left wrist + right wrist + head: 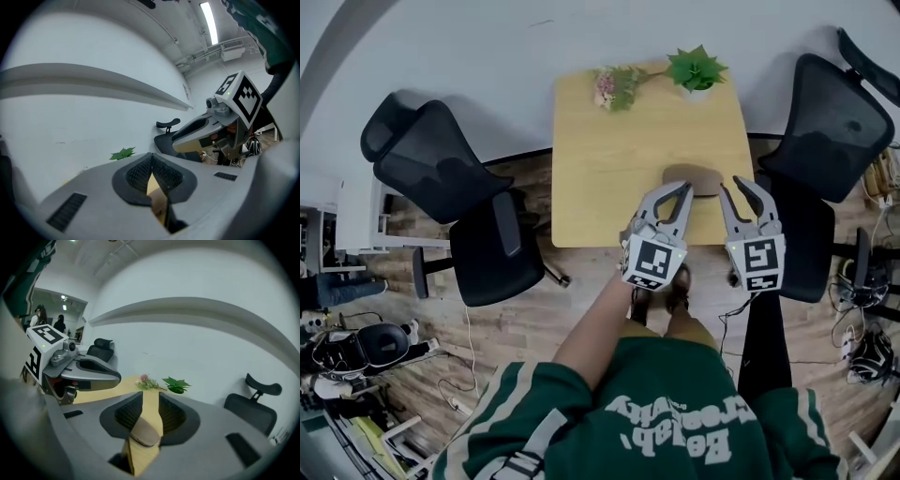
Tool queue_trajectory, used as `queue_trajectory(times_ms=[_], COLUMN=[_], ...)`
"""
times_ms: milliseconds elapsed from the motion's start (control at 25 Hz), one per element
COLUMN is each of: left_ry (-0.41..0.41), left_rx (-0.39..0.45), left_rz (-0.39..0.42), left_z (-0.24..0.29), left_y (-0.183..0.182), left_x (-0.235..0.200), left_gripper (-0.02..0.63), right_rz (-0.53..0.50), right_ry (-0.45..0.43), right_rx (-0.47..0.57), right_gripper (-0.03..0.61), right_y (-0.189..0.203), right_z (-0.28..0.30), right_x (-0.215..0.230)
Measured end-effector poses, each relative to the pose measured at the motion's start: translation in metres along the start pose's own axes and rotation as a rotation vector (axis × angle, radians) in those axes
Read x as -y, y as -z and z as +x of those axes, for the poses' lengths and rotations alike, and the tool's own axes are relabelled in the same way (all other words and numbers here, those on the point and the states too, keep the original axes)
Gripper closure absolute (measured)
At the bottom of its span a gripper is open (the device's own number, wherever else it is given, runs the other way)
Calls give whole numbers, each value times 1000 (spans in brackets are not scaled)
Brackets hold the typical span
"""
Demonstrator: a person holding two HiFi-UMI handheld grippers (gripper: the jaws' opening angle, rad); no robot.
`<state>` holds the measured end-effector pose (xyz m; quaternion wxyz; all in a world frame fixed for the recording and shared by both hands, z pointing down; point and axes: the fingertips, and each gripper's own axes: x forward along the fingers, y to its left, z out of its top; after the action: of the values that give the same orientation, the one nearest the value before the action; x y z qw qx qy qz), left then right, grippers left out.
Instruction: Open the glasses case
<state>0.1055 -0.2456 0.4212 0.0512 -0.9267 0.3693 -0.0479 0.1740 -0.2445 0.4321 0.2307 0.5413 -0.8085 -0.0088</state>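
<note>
Since the glasses case [694, 178] lies shut on the wooden table [619, 159], a smooth brown oval with no gap showing along its lid, I judge that the opening itself has not begun. Nothing is gripped yet. What is left is everything: steady the body, catch the lid and lift it.

In the head view the case sits at the lower right of the tabletop, close to the near edge. My left gripper [684, 188] reaches up from below with its tips at the lower left rim of the case. Whether they touch it I cannot tell. In the left gripper view its jaws are pressed together at the tips, with only a sliver of table showing beneath, and nothing is pinched.

My right gripper [733, 186] comes in just right of the case, tips level with its right end. In the right gripper view the jaws stand spread, and the case [143, 432] shows low in the centre of the frame, in the gap between the pads. It rests on the table, and neither pad presses on it.

A potted green plant [697, 70] and a sprig of pink flowers [614, 86] stand at the far edge of the table, well apart from the case.
</note>
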Motion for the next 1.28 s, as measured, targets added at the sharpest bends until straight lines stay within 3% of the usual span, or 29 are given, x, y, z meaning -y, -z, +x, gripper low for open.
queue_trajectory(times_ms=[320,1000,1280], left_ry=[-19,-48,-51], left_rx=[-33,-151,-225], left_rz=[-46,-140,-140], left_z=[3,7,8], left_y=[38,113,143], left_x=[5,15,21], left_gripper=[600,600,600], right_rz=[-143,-555,-592], right_ry=[-137,-287,-320], right_rx=[-122,-320,-352], right_gripper=[412,337,316], right_y=[47,125,145], right_z=[27,74,86], right_x=[-32,-39,-42])
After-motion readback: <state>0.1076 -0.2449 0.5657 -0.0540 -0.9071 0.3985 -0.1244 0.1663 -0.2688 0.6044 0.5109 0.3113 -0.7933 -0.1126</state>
